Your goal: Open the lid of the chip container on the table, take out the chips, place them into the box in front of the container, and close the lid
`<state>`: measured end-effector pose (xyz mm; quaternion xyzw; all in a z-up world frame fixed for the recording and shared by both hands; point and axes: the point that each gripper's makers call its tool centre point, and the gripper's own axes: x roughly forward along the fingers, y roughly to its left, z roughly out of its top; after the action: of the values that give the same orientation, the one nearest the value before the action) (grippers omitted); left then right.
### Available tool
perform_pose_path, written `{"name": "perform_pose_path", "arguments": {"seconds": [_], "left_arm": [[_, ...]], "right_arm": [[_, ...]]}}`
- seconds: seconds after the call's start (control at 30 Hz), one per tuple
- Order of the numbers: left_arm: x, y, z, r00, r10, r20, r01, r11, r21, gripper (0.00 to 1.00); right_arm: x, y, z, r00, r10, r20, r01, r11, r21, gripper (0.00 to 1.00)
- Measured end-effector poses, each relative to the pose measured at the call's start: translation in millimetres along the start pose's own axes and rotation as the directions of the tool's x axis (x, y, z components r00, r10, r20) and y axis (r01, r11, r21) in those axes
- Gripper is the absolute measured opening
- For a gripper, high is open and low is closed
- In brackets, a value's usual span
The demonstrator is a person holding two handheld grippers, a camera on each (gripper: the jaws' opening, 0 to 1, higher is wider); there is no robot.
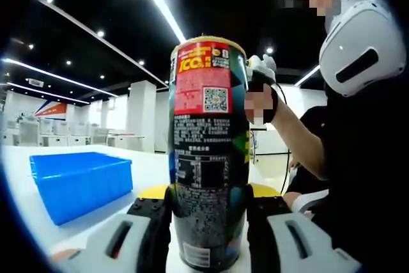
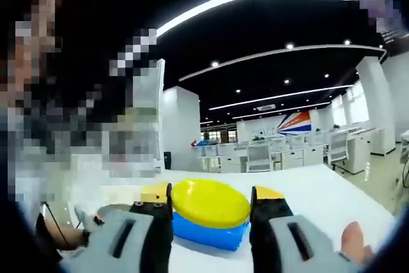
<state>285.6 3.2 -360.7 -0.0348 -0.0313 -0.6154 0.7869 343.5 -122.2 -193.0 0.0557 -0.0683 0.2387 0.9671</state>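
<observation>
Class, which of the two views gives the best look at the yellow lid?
The right gripper view: the yellow lid sits large between that claw's jaws, its top face plain, with the blue box behind it. In the left gripper view I cannot make it out.

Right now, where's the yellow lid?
In the right gripper view, the yellow lid sits between that gripper's jaws, off the chip container, with the blue box just beneath it.
</observation>
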Motion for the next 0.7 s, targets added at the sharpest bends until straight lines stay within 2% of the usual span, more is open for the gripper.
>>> {"name": "perform_pose_path", "arguments": {"seconds": [0.33, 0.4, 0.5, 0.6, 0.7], "left_arm": [[-0.2, 0.2, -0.7, 1.000, 0.001, -0.003, -0.001, 1.000, -0.001, 0.47], [-0.3, 0.3, -1.0, 1.000, 0.001, -0.004, -0.001, 1.000, -0.001, 0.47], [-0.4, 0.4, -1.3, 1.000, 0.001, -0.005, -0.001, 1.000, -0.002, 0.47], [-0.5, 0.5, -1.7, 1.000, 0.002, -0.005, -0.002, 1.000, 0.000, 0.47], [-0.7, 0.7, -1.9, 1.000, 0.004, -0.006, -0.004, 1.000, 0.001, 0.47]], "right_arm": [[-10.6, -40.0, -9.4, 0.992, -0.129, -0.016, 0.128, 0.991, -0.040, 0.41], [-14.1, -52.5, -12.4, 0.983, -0.182, -0.019, 0.180, 0.980, -0.086, 0.41], [-20.0, -72.7, -19.8, 0.961, -0.274, -0.028, 0.266, 0.948, -0.176, 0.41], [-22.8, -82.5, -28.2, 0.949, -0.314, -0.037, 0.300, 0.931, -0.208, 0.41], [-23.8, -89.2, -36.9, 0.943, -0.328, -0.053, 0.310, 0.926, -0.214, 0.41]]}}
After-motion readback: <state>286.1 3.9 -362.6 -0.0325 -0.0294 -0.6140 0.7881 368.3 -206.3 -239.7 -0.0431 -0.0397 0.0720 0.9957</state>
